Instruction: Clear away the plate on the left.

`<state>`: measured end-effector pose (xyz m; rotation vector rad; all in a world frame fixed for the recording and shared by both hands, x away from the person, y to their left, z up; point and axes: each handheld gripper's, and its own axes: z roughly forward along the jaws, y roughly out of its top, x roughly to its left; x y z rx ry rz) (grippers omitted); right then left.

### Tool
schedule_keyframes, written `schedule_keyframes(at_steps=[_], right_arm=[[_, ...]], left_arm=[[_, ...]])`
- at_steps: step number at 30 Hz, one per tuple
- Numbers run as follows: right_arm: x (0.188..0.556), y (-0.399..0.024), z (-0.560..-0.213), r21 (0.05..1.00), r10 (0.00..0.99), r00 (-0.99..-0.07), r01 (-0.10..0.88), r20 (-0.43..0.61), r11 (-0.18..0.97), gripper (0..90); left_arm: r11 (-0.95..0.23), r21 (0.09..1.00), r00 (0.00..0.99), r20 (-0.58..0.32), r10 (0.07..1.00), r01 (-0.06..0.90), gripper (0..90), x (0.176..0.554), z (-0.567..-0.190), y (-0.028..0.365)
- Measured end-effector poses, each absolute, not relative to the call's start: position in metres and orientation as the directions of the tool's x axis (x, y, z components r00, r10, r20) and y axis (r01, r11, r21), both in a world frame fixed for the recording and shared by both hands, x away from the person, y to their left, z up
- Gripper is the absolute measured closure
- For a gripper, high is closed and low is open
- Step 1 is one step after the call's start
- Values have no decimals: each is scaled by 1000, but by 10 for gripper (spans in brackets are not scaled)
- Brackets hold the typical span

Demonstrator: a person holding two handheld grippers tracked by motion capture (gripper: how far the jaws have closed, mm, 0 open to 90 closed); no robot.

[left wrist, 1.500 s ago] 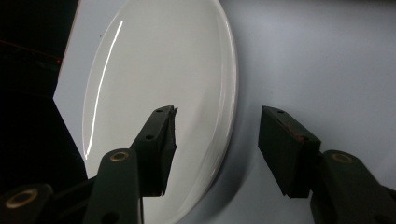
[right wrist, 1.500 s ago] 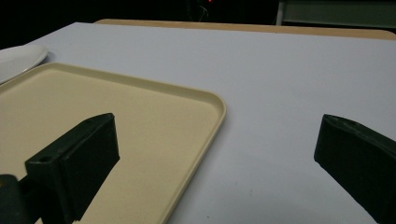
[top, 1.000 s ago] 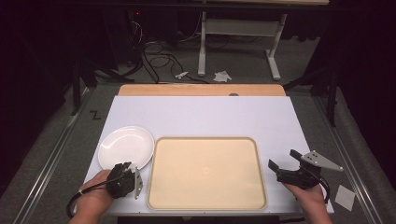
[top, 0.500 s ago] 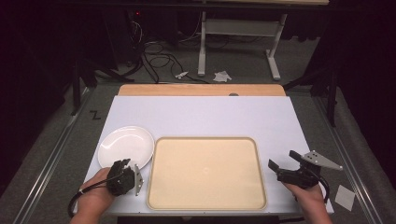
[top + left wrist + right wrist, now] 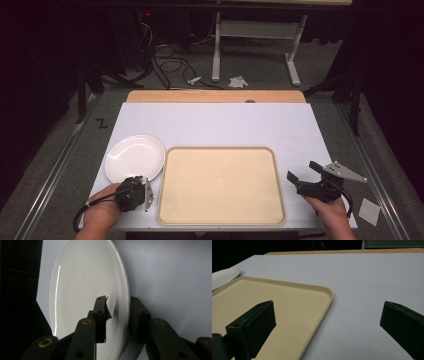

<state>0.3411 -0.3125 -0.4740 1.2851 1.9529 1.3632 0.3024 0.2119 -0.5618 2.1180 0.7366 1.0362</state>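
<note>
A round white plate (image 5: 135, 158) sits at the near left of the white table (image 5: 220, 125), glossy and plain, its shallow rim catching a streak of light. Just beside it, to its right, lies a big cream tray (image 5: 221, 185) with rounded corners and a raised lip. The left gripper (image 5: 116, 315) is at the plate's near edge, one jaw over the inside of the rim and one outside it, straddling the edge; whether they actually pinch it, I cannot tell. Over on the right, the right gripper (image 5: 306, 172) rests near the tray's right side, its jaws spread wide with bare table between them.
</note>
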Motion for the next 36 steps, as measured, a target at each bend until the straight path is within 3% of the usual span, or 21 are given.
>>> schedule_keyframes(at_steps=[3, 16, 27, 36], right_arm=[[341, -313, -473, 895, 864, -479, 437, 153, 84, 8], [339, -314, -472, 898, 866, -475, 434, 158, 75, 10], [339, -314, -471, 899, 863, -479, 431, 159, 74, 10], [338, -314, -469, 903, 866, -476, 423, 151, 75, 10]], left_arm=[[-618, 759, 537, 441, 719, 205, 791, 302, -563, 210], [-642, 746, 525, 479, 703, 179, 822, 301, -564, 207], [-644, 758, 481, 530, 698, 99, 865, 301, -557, 205], [-621, 778, 455, 521, 722, 97, 875, 307, -549, 204]])
